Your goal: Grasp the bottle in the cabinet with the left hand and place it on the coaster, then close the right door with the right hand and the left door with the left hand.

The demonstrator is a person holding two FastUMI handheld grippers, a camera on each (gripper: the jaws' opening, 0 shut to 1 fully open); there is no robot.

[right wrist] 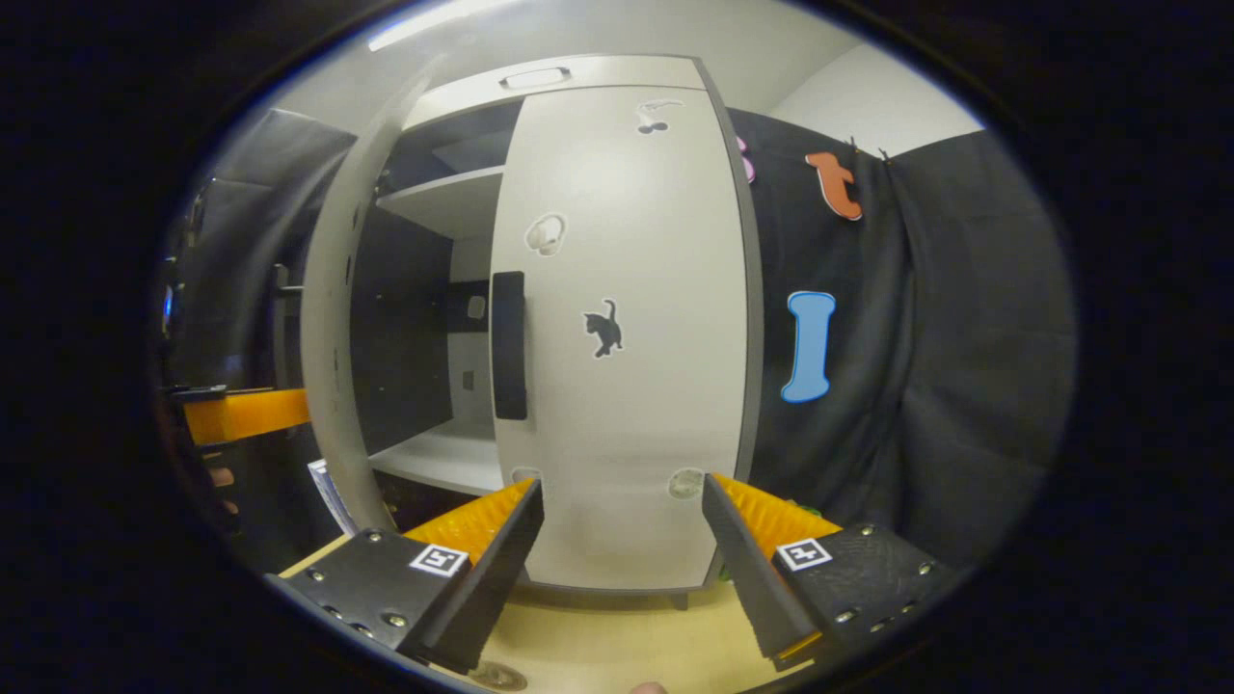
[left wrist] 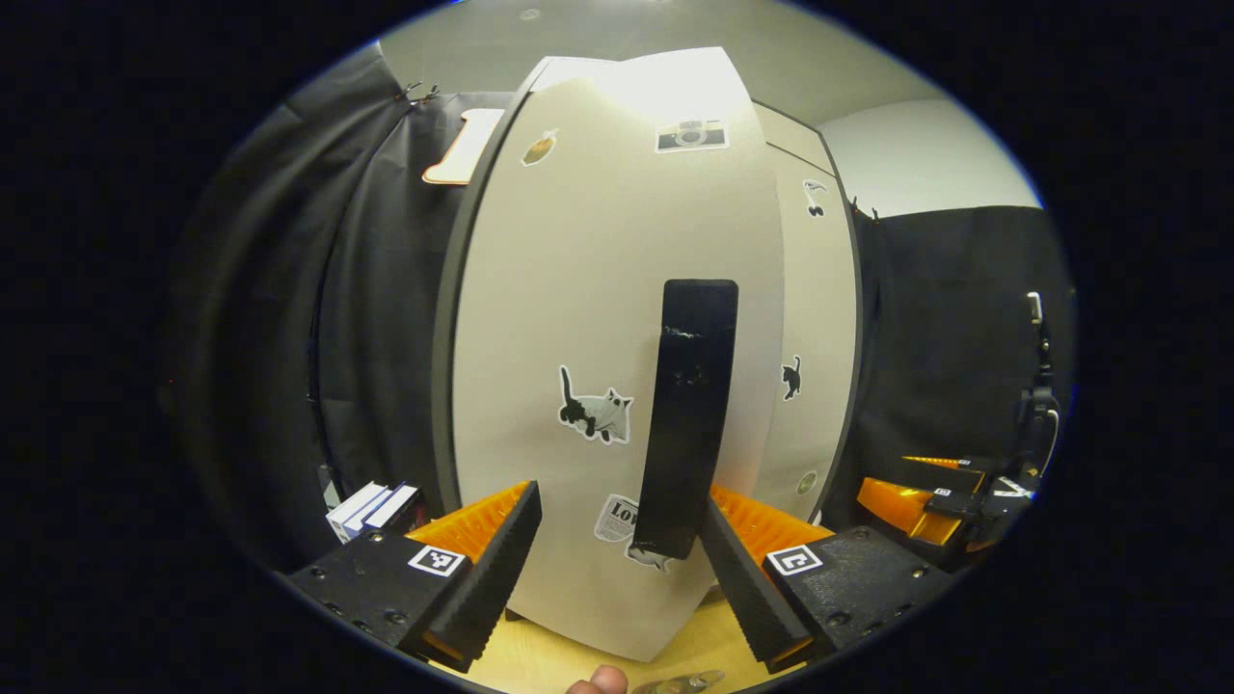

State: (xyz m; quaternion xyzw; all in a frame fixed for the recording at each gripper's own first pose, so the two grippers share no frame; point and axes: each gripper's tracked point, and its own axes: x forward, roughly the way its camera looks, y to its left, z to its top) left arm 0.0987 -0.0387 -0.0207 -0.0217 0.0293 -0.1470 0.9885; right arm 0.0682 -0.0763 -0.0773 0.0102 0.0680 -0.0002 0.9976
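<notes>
Left gripper (left wrist: 622, 540), jaws wide and empty, faces the left door (left wrist: 598, 318); its black handle (left wrist: 689, 414) hangs between them. Right gripper (right wrist: 622, 540), equally spread and empty, faces the closed right door (right wrist: 627, 386).

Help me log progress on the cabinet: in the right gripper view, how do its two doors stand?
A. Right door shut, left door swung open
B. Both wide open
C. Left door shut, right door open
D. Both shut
A: the right door lies flush, while the left door stands swung out, exposing the shelves.
</notes>
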